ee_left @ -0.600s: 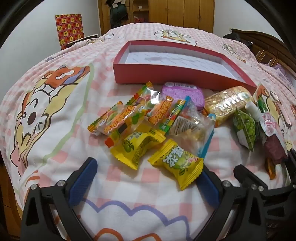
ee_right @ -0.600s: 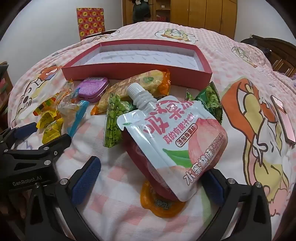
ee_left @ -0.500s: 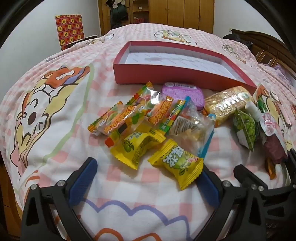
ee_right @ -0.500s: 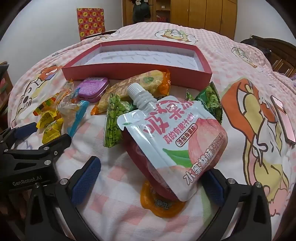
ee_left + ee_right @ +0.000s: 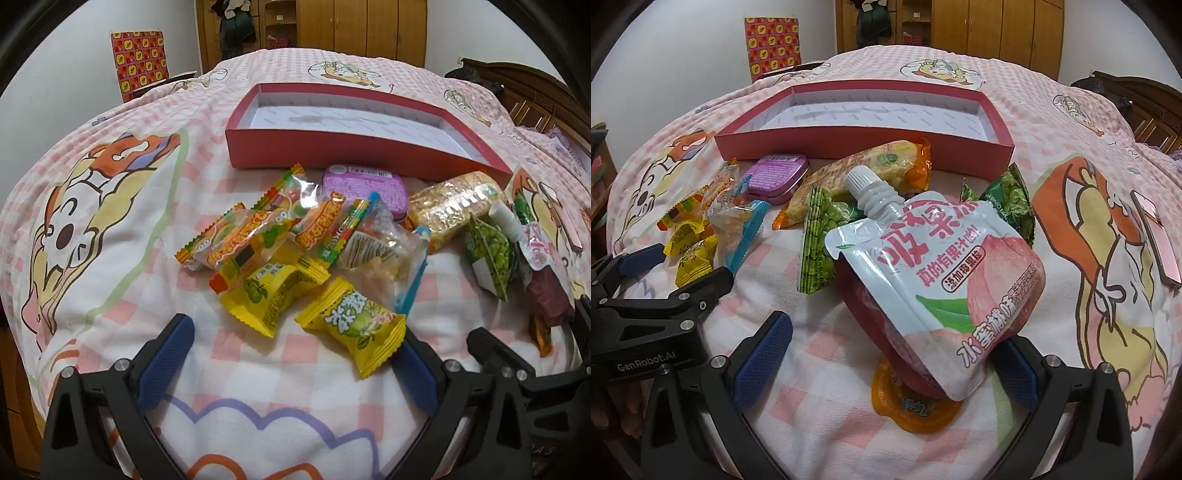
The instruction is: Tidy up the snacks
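An empty red box (image 5: 347, 147) lies on the bed beyond a pile of snacks; it also shows in the right wrist view (image 5: 864, 144). My left gripper (image 5: 291, 365) is open, just short of two yellow candies (image 5: 351, 325) and several gummy packets (image 5: 251, 236). A purple tin (image 5: 364, 186) and a golden snack bar (image 5: 454, 205) lie behind. My right gripper (image 5: 890, 358) is open around the lower end of a peach jelly pouch (image 5: 942, 273), which lies on a dark red packet and an orange jelly cup (image 5: 916, 406). Green pea packets (image 5: 822, 229) lie beside it.
Everything lies on a pink checked cartoon bedsheet (image 5: 110, 206). A pink phone (image 5: 1156, 236) lies at the right. The left gripper's body (image 5: 646, 321) shows at the right wrist view's left edge. A patterned red chair (image 5: 138, 62) and wooden wardrobes (image 5: 362, 26) stand beyond the bed.
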